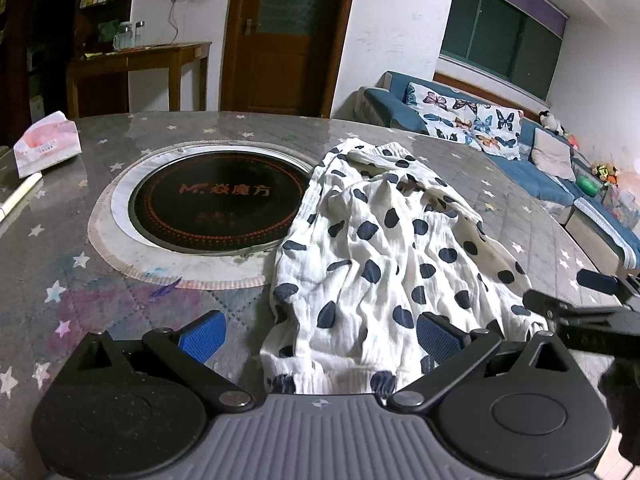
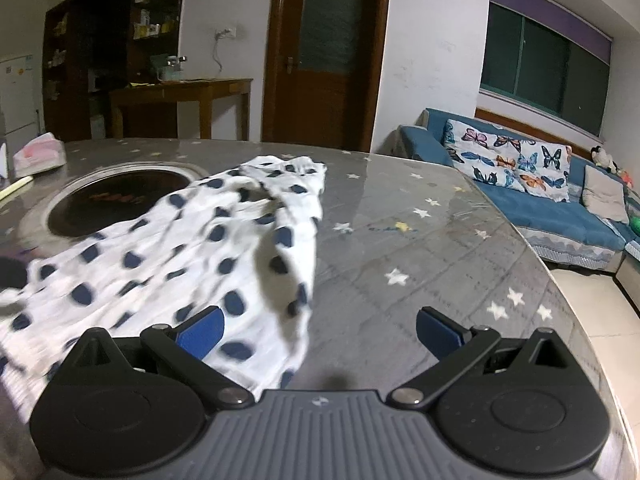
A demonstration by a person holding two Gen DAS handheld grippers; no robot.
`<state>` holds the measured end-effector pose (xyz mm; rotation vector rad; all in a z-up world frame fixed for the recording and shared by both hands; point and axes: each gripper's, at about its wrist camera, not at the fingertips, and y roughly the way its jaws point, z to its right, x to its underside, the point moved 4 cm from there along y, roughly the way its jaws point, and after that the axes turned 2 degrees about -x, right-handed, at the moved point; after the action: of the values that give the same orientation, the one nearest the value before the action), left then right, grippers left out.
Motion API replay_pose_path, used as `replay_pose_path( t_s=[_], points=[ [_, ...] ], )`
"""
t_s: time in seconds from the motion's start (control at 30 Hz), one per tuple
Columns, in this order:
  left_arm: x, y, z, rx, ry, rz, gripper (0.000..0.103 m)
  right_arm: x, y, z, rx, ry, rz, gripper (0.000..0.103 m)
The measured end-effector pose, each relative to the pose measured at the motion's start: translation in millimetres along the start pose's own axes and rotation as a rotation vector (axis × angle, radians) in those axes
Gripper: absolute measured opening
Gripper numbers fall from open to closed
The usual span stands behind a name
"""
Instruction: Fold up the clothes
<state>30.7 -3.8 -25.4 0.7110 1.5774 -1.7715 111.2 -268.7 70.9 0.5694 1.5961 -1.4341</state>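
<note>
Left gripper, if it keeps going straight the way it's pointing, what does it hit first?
Probably the polka-dot garment: its near hem already lies between the open fingers of the left gripper, so it would push into the crumpled cloth on the table. Height above the cloth is unclear.

Garment [image 2: 192, 248] motion-blurred, left part cut off; hem [image 1: 332, 380] hidden behind gripper body

A home living room: blue sofa [image 2: 532, 208] with butterfly cushions, wooden door [image 2: 324, 52], star-patterned table [image 2: 420, 248].
</note>
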Motion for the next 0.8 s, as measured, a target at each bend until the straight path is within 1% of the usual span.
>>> replay_pose_path(
  t_s=[0.1,0.2,0.27,0.37,0.53,0.8],
  points=[
    [0,0,-1,-0.001,0.002,0.007,0.103,2,-3,5,-0.02,0.02,0.018,0.103],
    [7,-2,-2,-0.001,0.001,0.004,0.103,16,-27,-13,-0.025,-0.013,0.053,0.103],
    [12,-9,-1,-0.007,0.018,0.01,0.103,23,-33,-25,-0.048,0.003,0.026,0.103],
    [19,-13,0,-0.015,0.026,-0.009,0.103,29,-41,-29,-0.083,0.028,-0.012,0.103],
    [27,-16,-1,-0.026,0.045,-0.027,0.103,34,-49,-35,-0.118,0.055,-0.034,0.103],
    [34,-22,2,-0.031,0.052,-0.026,0.103,38,-55,-44,-0.127,0.061,-0.053,0.103]
  ],
)
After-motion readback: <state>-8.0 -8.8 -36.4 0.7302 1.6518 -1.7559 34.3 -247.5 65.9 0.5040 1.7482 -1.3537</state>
